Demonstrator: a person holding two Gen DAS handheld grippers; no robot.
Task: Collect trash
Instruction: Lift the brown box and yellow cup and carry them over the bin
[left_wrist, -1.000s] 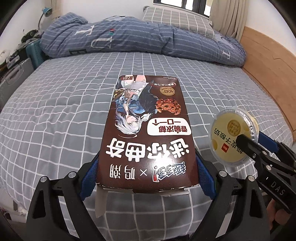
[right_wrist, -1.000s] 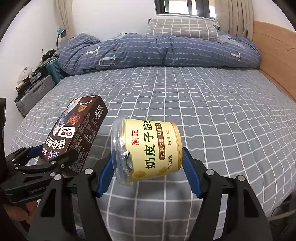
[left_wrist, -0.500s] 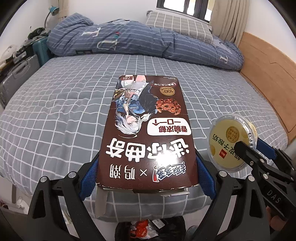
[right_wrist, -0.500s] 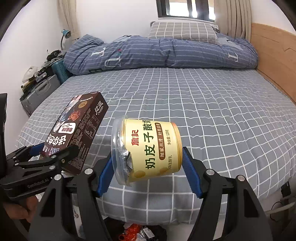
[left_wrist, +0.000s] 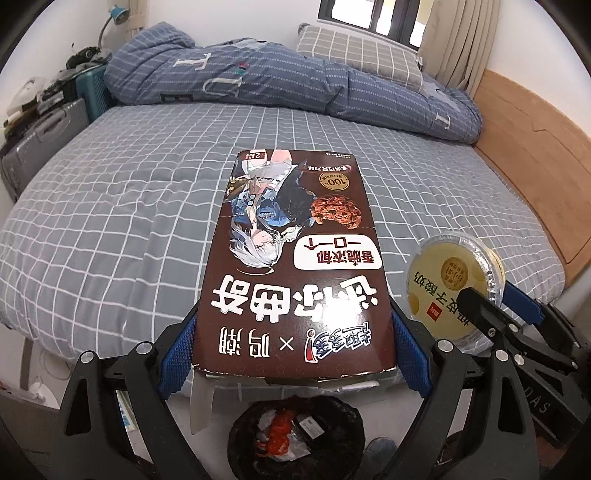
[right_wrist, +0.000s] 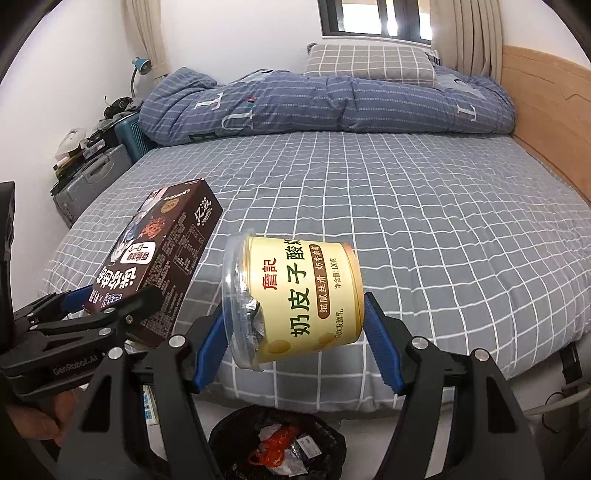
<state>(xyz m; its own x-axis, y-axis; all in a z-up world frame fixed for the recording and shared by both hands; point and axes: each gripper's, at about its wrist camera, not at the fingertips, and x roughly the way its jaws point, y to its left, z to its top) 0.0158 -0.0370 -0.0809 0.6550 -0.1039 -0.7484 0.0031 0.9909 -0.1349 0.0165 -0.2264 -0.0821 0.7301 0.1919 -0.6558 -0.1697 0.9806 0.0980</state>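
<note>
Two pieces of trash held up over the black trash bin (left_wrist: 295, 435), ready to drop.

From the left wrist: left gripper (left_wrist: 293, 341) squeezing the brown cookie box (left_wrist: 293, 258) by its near end.

From the right wrist: right gripper (right_wrist: 295, 332) clamped on the yellow yogurt cup (right_wrist: 295, 299), lying sideways between the blue pads. Next, probably lower and let go.
</note>
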